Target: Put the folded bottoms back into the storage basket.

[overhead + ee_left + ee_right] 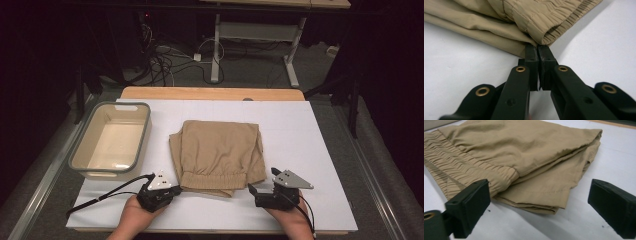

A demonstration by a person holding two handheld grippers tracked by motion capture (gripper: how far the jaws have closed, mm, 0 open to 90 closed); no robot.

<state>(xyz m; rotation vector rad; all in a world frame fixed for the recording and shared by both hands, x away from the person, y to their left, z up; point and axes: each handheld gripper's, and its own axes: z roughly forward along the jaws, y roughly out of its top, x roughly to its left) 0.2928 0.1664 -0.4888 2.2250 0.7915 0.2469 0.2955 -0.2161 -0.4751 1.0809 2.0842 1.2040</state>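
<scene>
Folded tan trousers lying flat at mid-table on the white table cover, elastic waistband along the near edge. Near-left corner of the waistband pinched by the left gripper: jaws closed together in the left gripper view, tips at the fabric corner, a fold of cloth apparently between them though the nip itself hidden. Left hand low at the near table edge.

Right gripper just beside the near-right corner of the trousers, jaws spread wide, nothing between the pads. In the right gripper view, the stacked hem edges ahead of the jaws, apart from both. Right hand also at the near edge.

Grey-rimmed tub at the far left of the table, well apart from the trousers, a strip of bare cover between. Open cover to the right of the garment up to the table's right edge, and beyond the garment up to the wooden strip at the far edge. Narrower bare band between waistband and near table edge, occupied by both hands. Cable trailing left from the left gripper across the cover.
</scene>
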